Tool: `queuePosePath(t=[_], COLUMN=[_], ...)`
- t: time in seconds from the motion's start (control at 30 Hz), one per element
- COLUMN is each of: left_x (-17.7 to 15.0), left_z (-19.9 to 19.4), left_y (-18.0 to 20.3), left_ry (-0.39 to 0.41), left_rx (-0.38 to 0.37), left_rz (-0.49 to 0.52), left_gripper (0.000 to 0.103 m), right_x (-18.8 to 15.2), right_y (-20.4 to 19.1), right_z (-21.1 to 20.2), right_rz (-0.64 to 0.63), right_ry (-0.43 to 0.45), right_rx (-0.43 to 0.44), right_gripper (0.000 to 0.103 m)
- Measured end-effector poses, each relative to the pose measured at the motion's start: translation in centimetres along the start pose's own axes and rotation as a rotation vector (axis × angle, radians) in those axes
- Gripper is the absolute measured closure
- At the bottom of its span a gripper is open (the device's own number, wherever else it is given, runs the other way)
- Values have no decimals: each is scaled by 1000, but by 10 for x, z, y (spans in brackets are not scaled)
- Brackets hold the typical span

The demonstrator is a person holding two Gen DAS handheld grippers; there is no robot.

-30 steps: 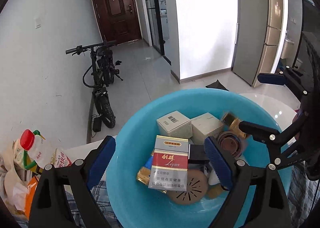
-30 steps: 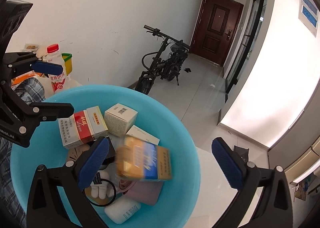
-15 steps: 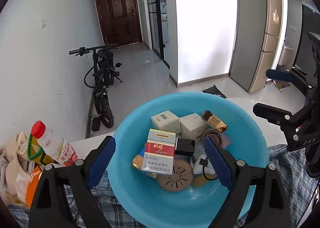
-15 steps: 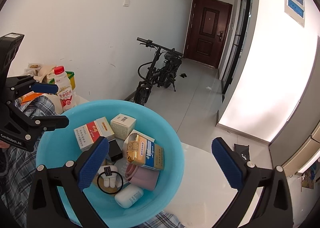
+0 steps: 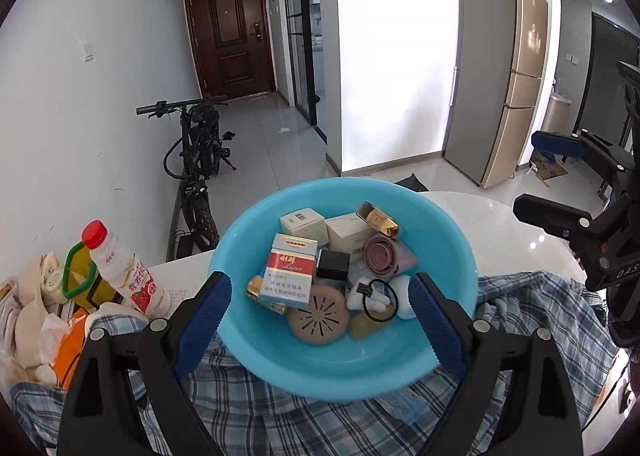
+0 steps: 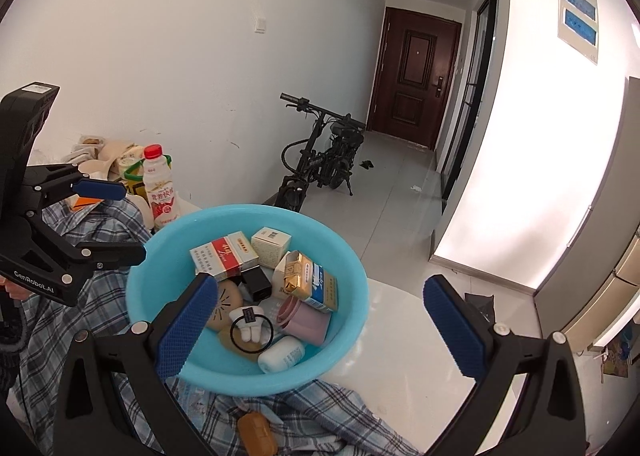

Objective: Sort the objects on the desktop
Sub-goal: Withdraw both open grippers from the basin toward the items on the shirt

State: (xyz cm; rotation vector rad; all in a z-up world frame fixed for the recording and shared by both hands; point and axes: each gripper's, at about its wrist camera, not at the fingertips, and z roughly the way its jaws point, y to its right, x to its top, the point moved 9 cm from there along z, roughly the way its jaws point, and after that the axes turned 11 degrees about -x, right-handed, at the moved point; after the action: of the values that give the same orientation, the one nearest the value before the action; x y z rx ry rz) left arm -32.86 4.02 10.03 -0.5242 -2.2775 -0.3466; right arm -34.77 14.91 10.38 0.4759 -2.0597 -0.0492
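A blue plastic basin (image 5: 304, 368) (image 6: 352, 284) sits on a plaid cloth and holds several small items: a red and white cigarette pack (image 5: 289, 275) (image 6: 224, 254), white boxes (image 5: 303, 221) (image 6: 271, 243), a gold and blue pack (image 6: 310, 282) (image 5: 378, 219), a pink roll (image 5: 386, 256) (image 6: 304, 320), a tan vented disc (image 5: 318, 314) and a black hair tie (image 6: 251, 332). My left gripper (image 5: 320, 320) is open and empty above the basin's near side. My right gripper (image 6: 320, 326) is open and empty above the basin's right rim.
A plaid cloth (image 5: 280, 420) (image 6: 100, 224) covers the white table (image 5: 496, 224). A red-capped drink bottle (image 5: 126, 270) (image 6: 160, 192) and bags of food stand at the left. An orange-brown item (image 6: 256, 434) lies on the cloth near me. A bicycle (image 5: 198, 168) leans against the wall.
Both grippers have pulled up and back from the basin, which looks smaller now. The gold and blue pack, falling a second ago, now rests in the basin.
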Motion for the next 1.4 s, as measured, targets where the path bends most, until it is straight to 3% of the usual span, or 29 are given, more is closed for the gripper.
queuePosePath(t=[0.37,0.63,0.8,1.07,1.27,1.4], left_x=[-45,-79,-101,-150,-194,-211], left_z=[-40,-44,-39,-13,9,25], left_y=[29,59,77,91,86,75], left_ry=[12,-12,-30,-113,-208,-258], left_rx=[3,-27,-8,-50,-57,-49], left_rz=[5,25,59,39,12,-4], left_gripper=[11,11,11,11,11,11], right_x=[-26,-64,-89,-132,-160,-174], right_y=[-18,-28,-31,-38,-52,-66], right_z=[-56,-72,-74,-58,-49,-40], right_rz=[-20,-4,26,19,-117,-191], right_ry=[26,-3,-30,-85,-61,-65], right_rx=[31,73,99,72,-6,9], right_gripper=[1,1,1,1,1,1])
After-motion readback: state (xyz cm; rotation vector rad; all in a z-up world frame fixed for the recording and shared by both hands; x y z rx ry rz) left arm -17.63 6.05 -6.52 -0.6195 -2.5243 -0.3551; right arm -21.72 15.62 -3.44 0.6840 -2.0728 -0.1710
